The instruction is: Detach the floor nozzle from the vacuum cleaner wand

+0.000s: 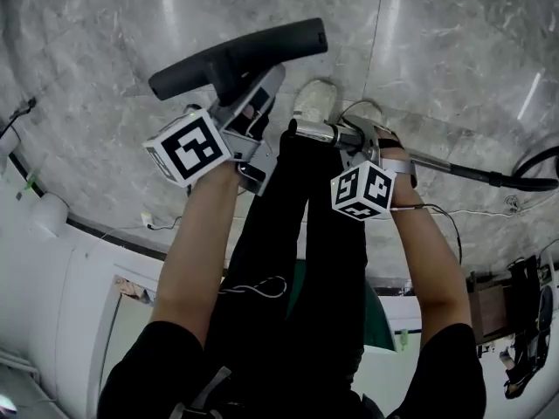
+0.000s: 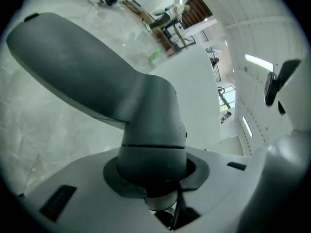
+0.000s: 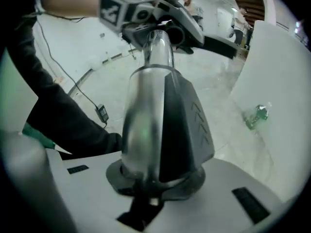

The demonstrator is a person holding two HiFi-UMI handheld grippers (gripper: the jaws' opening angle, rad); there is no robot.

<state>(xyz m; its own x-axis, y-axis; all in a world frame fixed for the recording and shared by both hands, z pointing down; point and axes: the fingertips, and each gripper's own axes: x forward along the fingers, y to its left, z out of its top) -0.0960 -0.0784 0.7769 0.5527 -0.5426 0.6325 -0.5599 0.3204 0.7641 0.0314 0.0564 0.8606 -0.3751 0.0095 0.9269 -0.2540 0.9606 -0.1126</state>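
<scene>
Head view, looking steeply down onto a grey marble floor (image 1: 105, 42). The person's legs in black trousers (image 1: 288, 260) and a white shoe (image 1: 314, 101) fill the centre of the frame, directly behind both tools. A thin cable with a small adapter (image 1: 148, 221) lies at centre left, a black hose (image 1: 537, 168) curves in at the right edge, and a green bottle (image 3: 256, 115) lies on the floor at the right of the right gripper view. The marker cubes (image 1: 188, 147) and the forearms cover much of each tool from above. The left tongs (image 1: 253, 103) are clamped on the neck of the floor nozzle (image 1: 236, 55), whose dark grey head spreads across the upper centre, beyond the tips; in the left gripper view the neck sits squarely between the jaws and the head (image 2: 97, 76) fans out to the upper left. The right tongs (image 1: 349, 138) are closed on the wand (image 1: 463, 170), gripping its silver-and-dark collar (image 3: 155, 106); the tube runs off to the right edge. The wand's near end lies just beside the left tongs; whether it is joined to the nozzle cannot be told.
</scene>
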